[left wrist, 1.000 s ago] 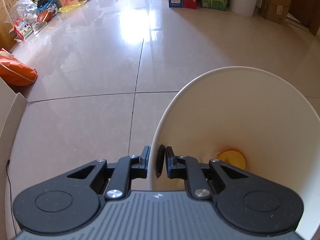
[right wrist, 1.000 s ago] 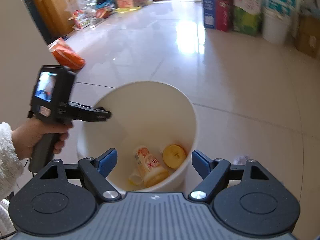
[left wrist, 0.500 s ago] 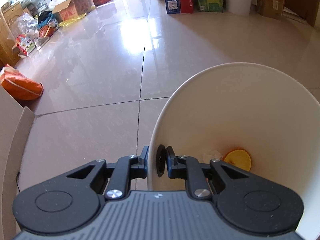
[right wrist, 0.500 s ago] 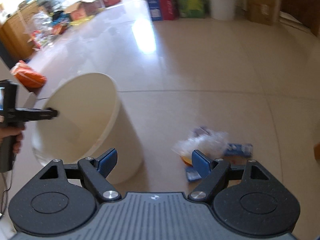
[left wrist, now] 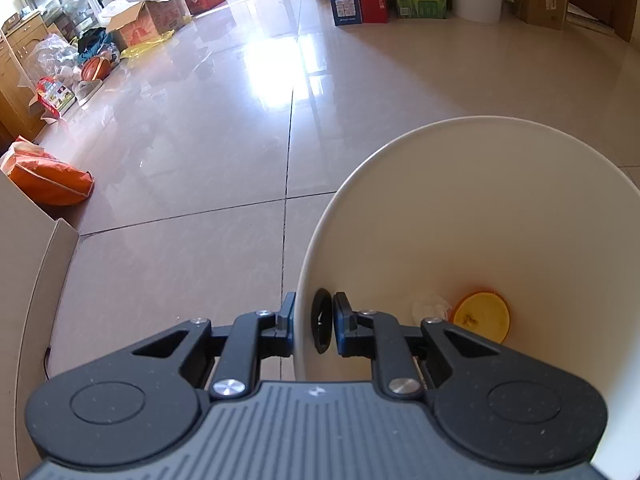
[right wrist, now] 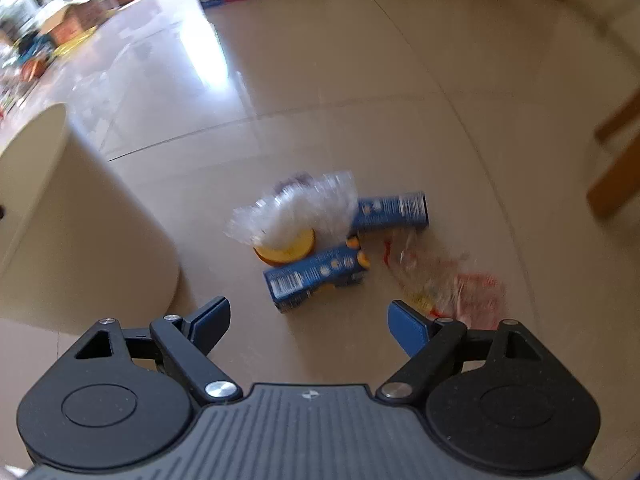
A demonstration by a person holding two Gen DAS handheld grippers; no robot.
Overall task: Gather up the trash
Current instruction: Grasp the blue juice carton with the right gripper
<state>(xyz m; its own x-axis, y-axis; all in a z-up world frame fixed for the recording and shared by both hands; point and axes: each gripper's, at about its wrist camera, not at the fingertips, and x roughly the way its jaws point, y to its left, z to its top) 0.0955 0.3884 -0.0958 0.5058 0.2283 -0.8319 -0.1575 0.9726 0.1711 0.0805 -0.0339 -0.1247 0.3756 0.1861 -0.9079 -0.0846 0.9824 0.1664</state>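
While the left gripper stays clamped on the bucket rim, the right gripper, jaws just widened and empty, nears floor trash: the blue carton is light, stiff, graspable across its flat sides; the plastic wrap crumples.

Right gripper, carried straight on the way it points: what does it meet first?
Most likely the nearer blue carton, lying on the floor ahead of the open right gripper, with the clear plastic wrapper behind it. Depth is unclear in this blurred view.
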